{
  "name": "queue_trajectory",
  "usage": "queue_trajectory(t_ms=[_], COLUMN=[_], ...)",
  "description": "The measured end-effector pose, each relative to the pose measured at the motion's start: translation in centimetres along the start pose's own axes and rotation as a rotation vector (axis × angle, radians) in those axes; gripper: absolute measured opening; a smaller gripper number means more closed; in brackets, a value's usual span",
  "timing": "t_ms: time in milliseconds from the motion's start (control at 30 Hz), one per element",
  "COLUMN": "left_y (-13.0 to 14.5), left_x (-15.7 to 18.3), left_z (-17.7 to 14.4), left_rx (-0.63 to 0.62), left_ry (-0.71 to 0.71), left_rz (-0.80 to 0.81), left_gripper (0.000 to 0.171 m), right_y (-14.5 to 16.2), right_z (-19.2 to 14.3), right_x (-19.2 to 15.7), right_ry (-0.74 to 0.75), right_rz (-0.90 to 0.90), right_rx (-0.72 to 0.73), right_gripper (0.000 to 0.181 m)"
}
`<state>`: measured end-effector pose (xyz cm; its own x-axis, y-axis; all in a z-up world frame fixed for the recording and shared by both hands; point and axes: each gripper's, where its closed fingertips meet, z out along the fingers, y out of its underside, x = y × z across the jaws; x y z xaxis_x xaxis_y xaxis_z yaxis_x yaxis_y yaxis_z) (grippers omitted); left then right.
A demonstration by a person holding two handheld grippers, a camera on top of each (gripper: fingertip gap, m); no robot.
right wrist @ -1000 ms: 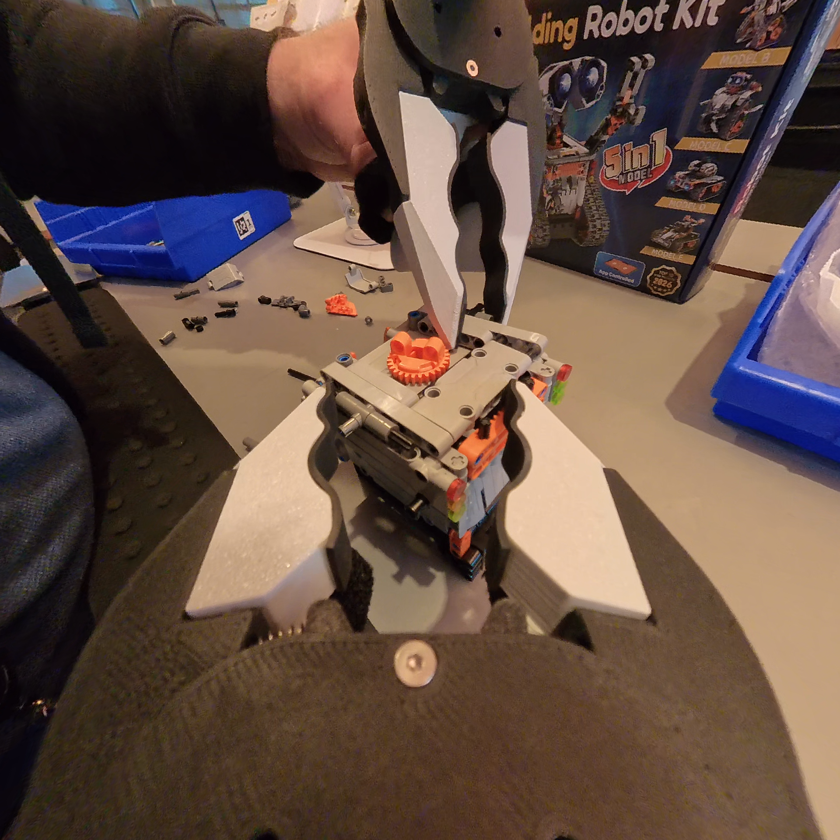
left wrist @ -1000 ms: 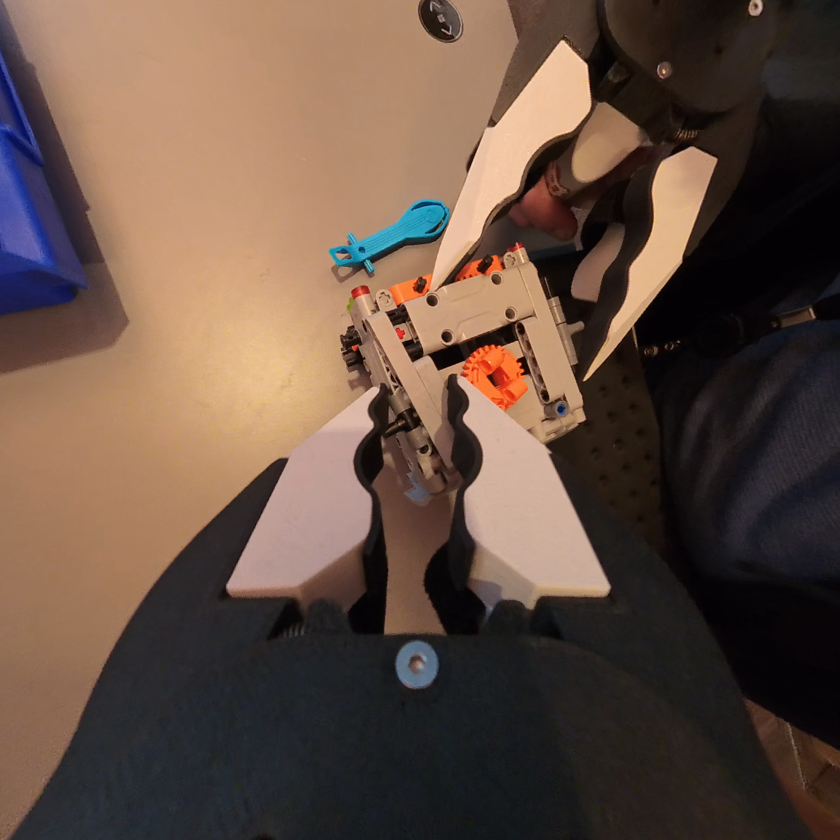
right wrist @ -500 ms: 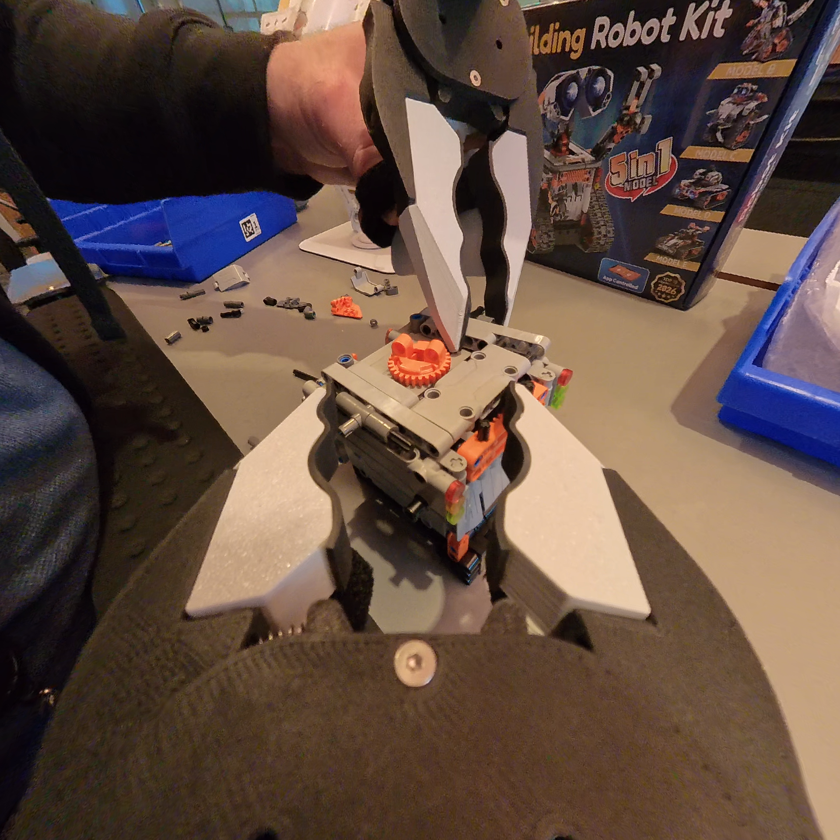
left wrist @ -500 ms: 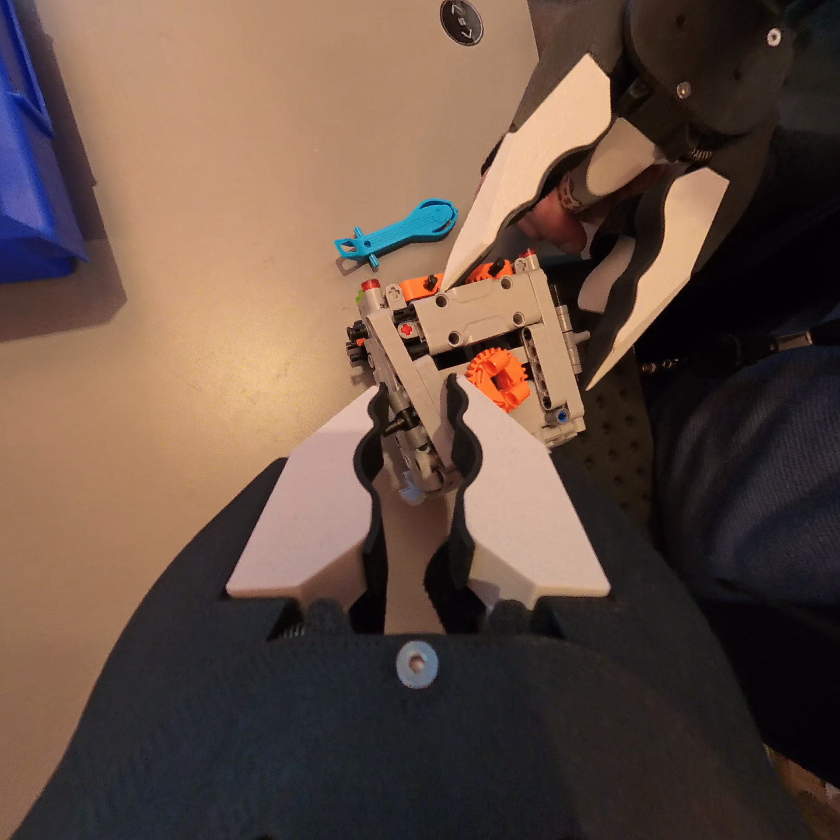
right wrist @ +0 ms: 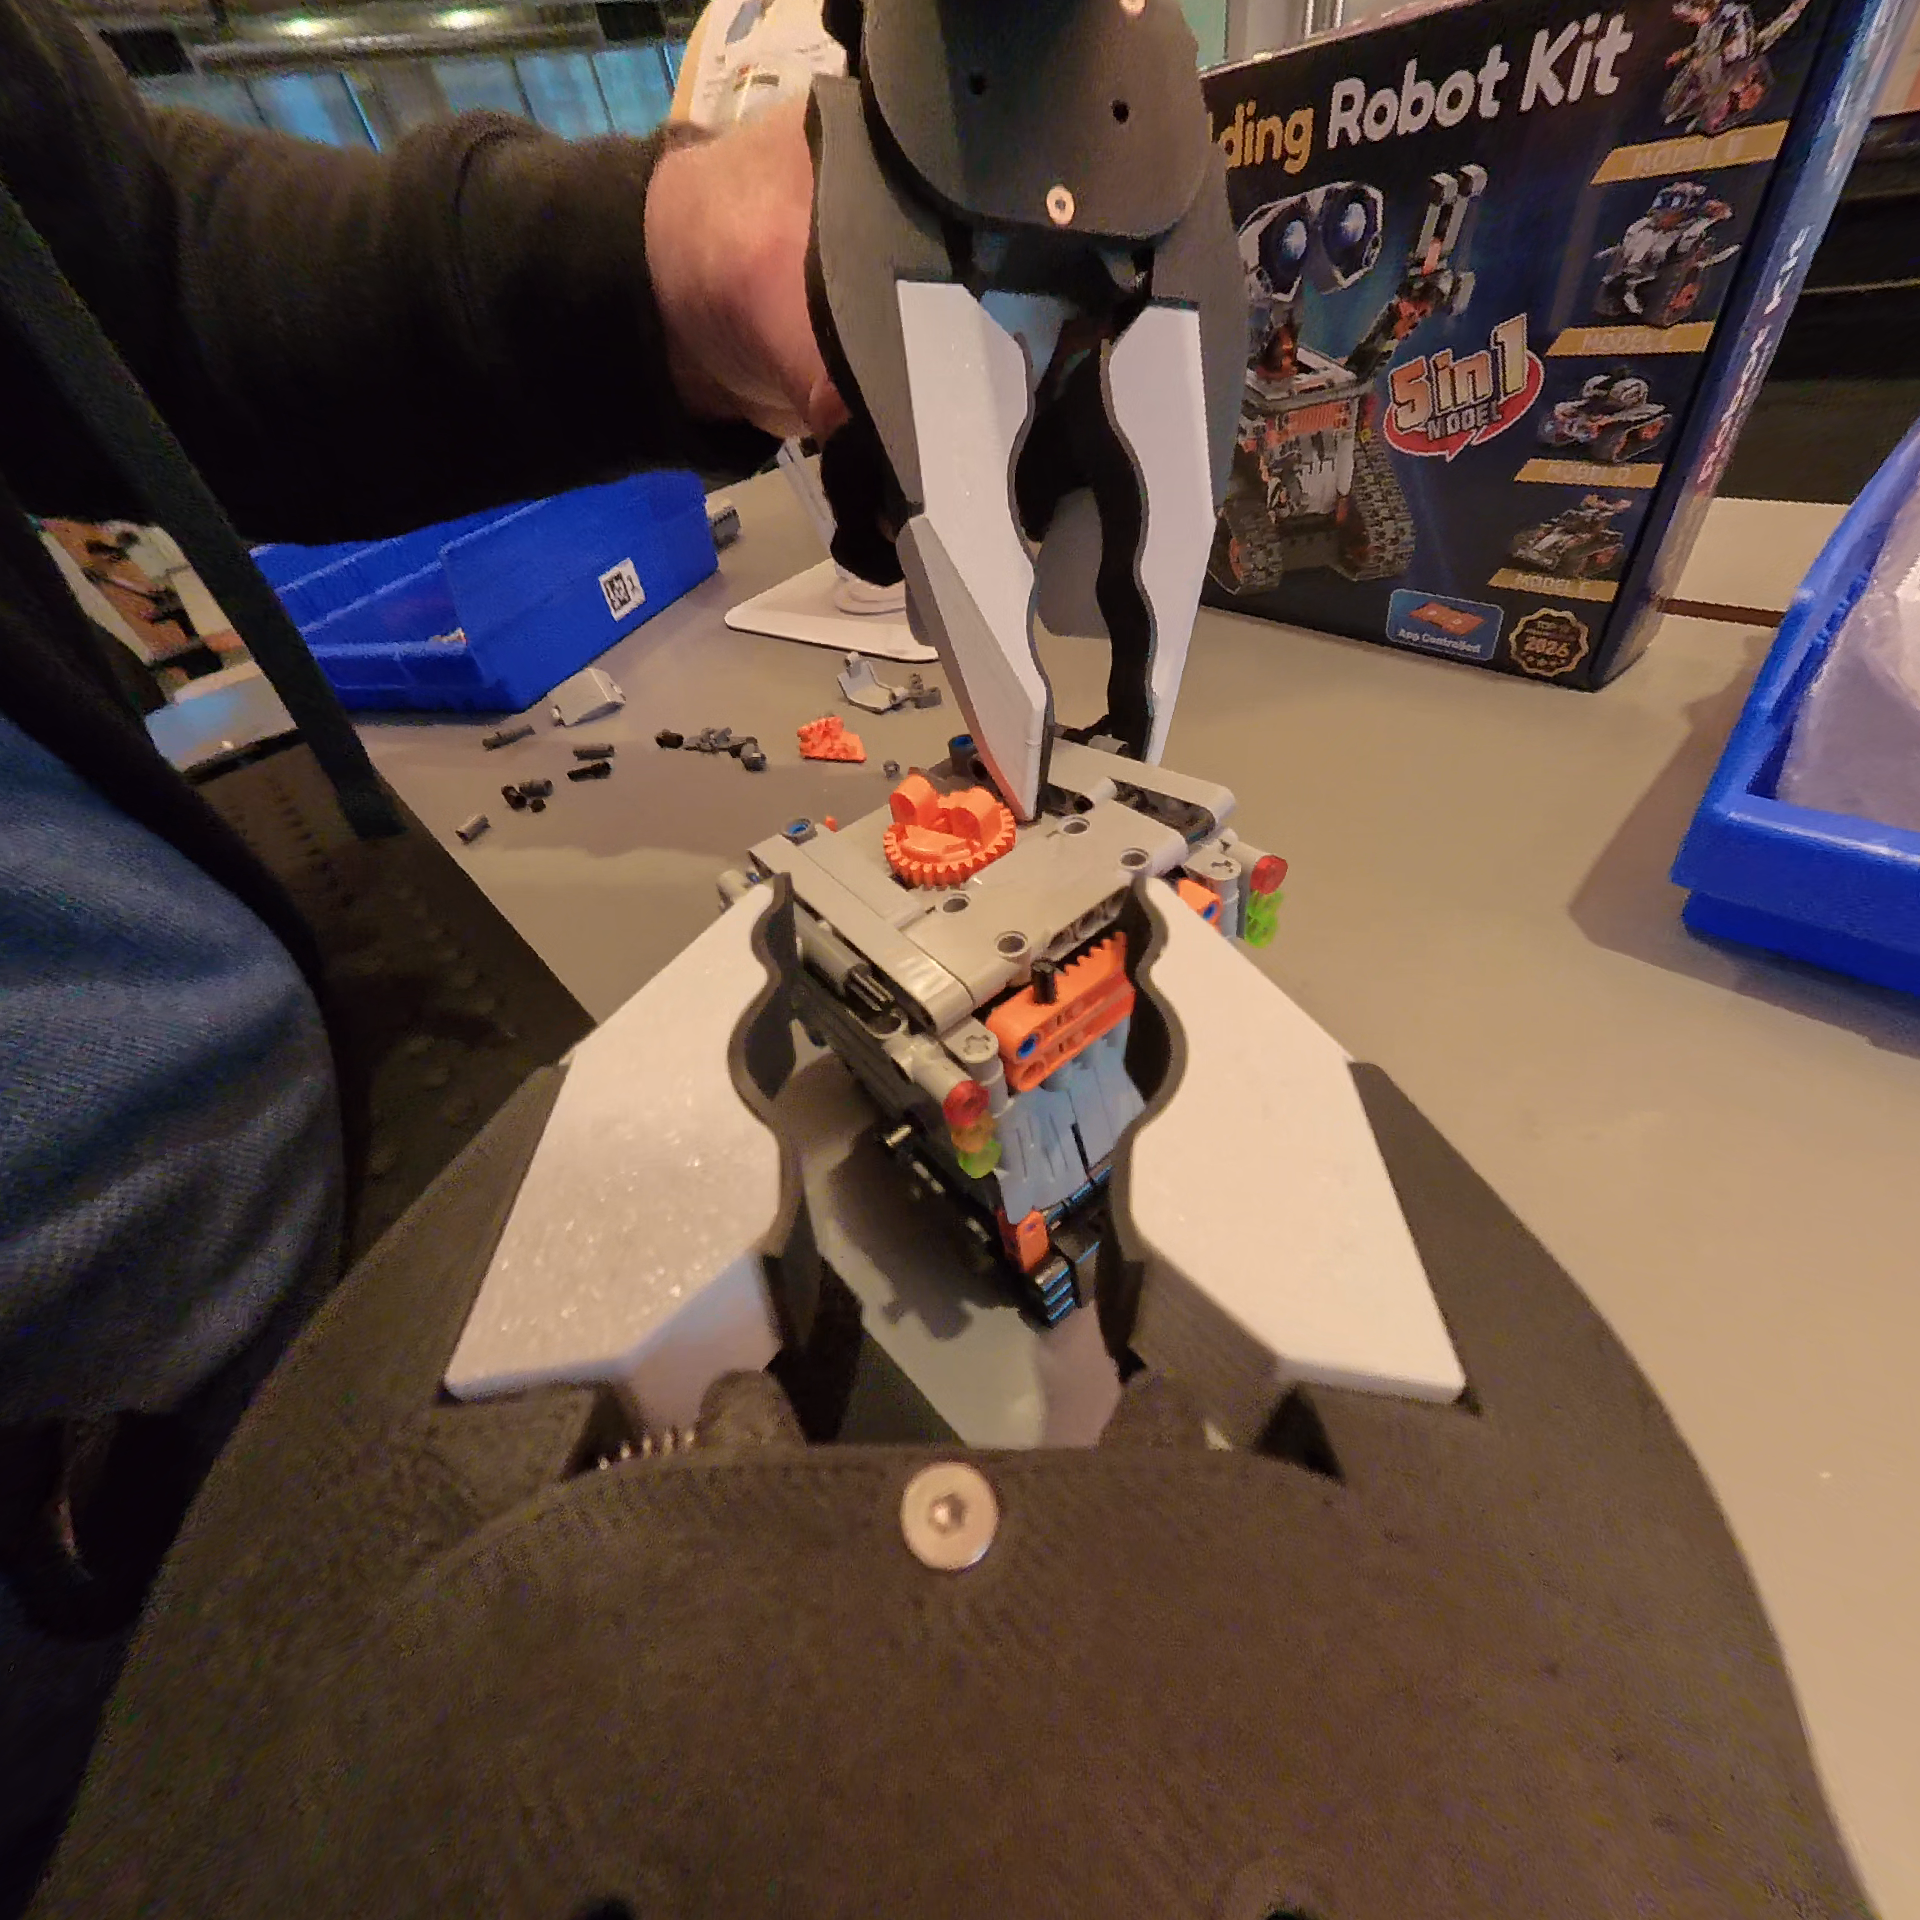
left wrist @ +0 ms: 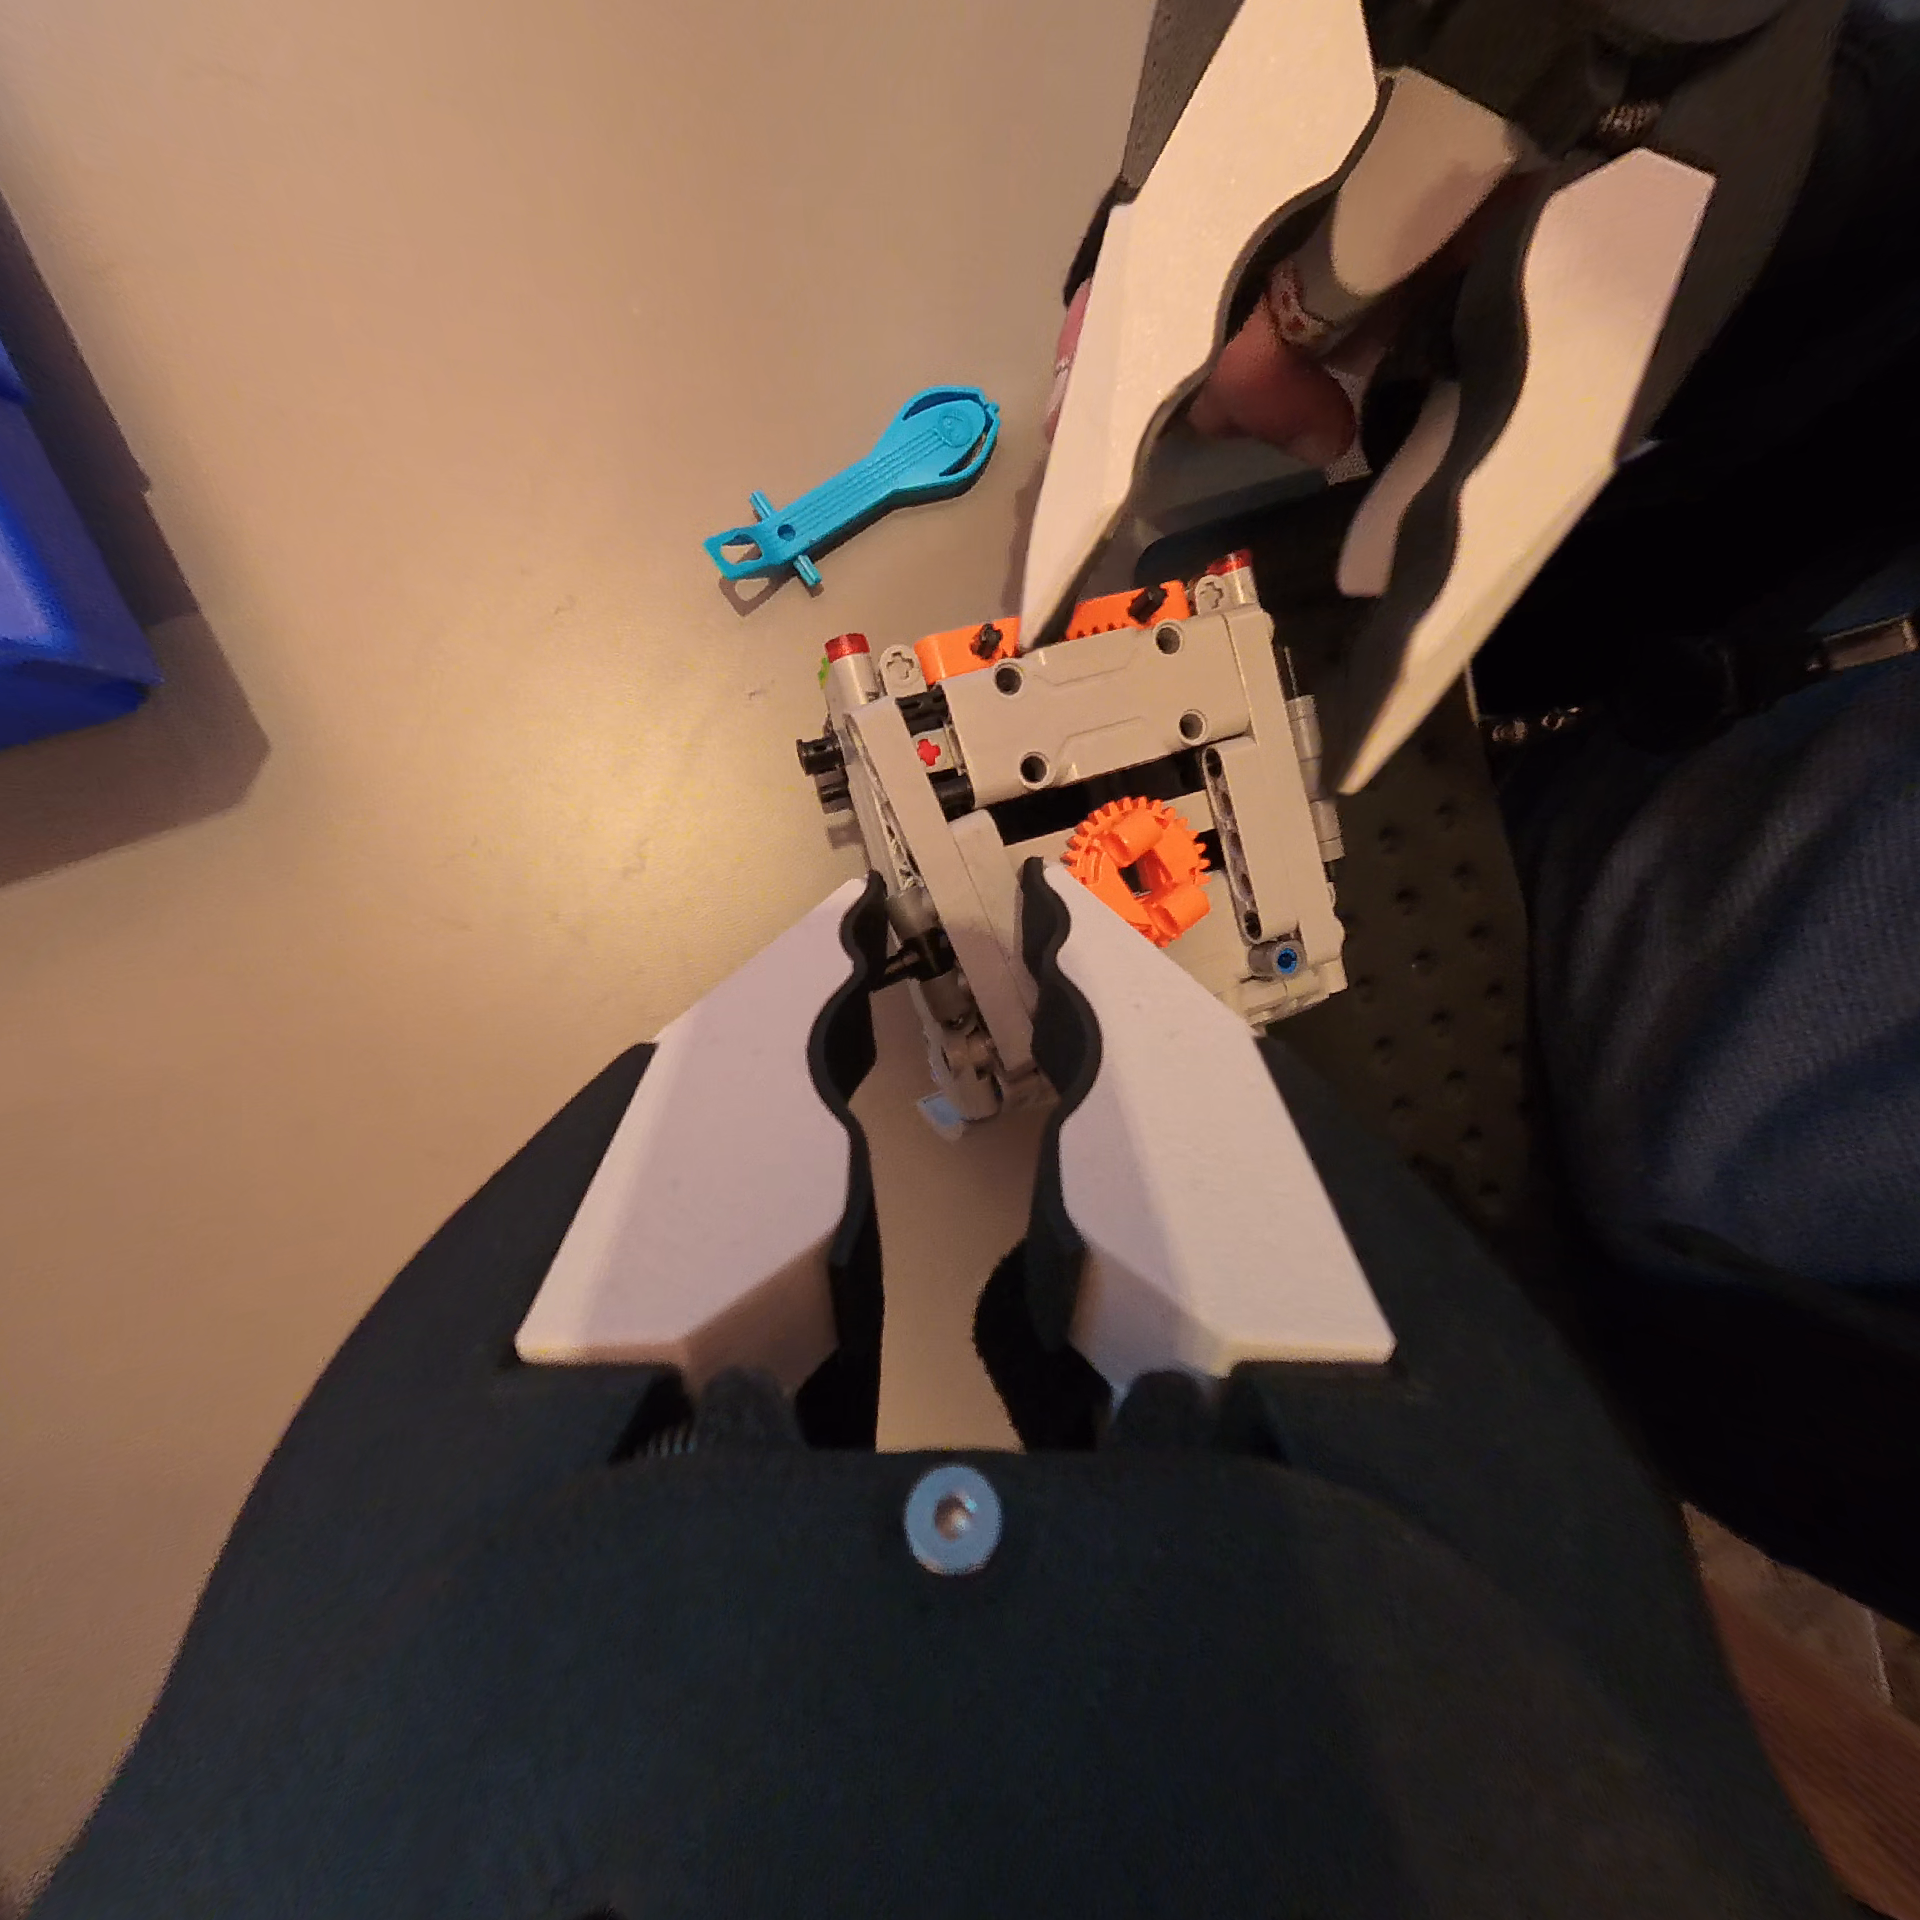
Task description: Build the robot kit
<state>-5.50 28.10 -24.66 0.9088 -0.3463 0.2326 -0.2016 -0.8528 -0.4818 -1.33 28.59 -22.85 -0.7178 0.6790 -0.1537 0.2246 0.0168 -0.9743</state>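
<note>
A grey brick model [left wrist: 1091, 717] with an orange gear [left wrist: 1138, 873] on top stands on the tan table. My left gripper [left wrist: 951, 878] comes from above and is shut on a grey beam at the model's edge. It also shows in the right wrist view [right wrist: 1091, 784], held by a hand. My right gripper [right wrist: 961, 899] is shut on the model's body [right wrist: 997, 935], one finger on its orange side piece [right wrist: 1060, 1023]. It also shows in the left wrist view [left wrist: 1195, 701].
A light blue brick tool [left wrist: 852, 488] lies left of the model. Blue bins [right wrist: 499, 592] [right wrist: 1808, 831], a printed kit box [right wrist: 1475, 343], loose black pins [right wrist: 582, 774] and an orange piece [right wrist: 829, 740] are on the table. A black perforated mat [left wrist: 1423, 997] and the person's lap are close by. One gripper's finger ends stand about 5 centimetres off the other's.
The model has turned a little between the grippers and sits slightly deeper in my right fingers. Both grippers keep their hold.
</note>
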Motion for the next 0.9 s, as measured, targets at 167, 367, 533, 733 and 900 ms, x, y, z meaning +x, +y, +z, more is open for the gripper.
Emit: queue_trajectory(t_ms=[167, 367, 533, 733, 900], left_y=[-0.2, -0.6, -1.0, -1.2, -1.2], left_x=[0.0, 0.0, 0.0, -0.1, 0.0], left_z=[0.1, 0.1, 0.4, 0.8, 0.8], left_rx=[0.009, -0.026, -0.056, -0.092, -0.116], left_ry=[-0.006, -0.03, -0.036, -0.094, -0.117], left_rz=[0.0, 0.074, 0.135, 0.238, 0.276], left_gripper=[0.025, 0.027, 0.026, 0.022, 0.022], right_y=[0.1, 0.2, 0.3, 0.5, 0.6], right_z=[0.3, 0.8, 1.2, 1.4, 1.4], right_x=[-0.4, -0.2, 0.0, -0.1, -0.2], right_ry=[0.019, 0.089, 0.094, 0.082, 0.076], right_rz=[-0.004, -0.1, -0.093, -0.084, -0.066], right_rx=[-0.018, -0.081, -0.075, -0.065, -0.037], right_gripper=[0.073, 0.08, 0.08, 0.083, 0.084])
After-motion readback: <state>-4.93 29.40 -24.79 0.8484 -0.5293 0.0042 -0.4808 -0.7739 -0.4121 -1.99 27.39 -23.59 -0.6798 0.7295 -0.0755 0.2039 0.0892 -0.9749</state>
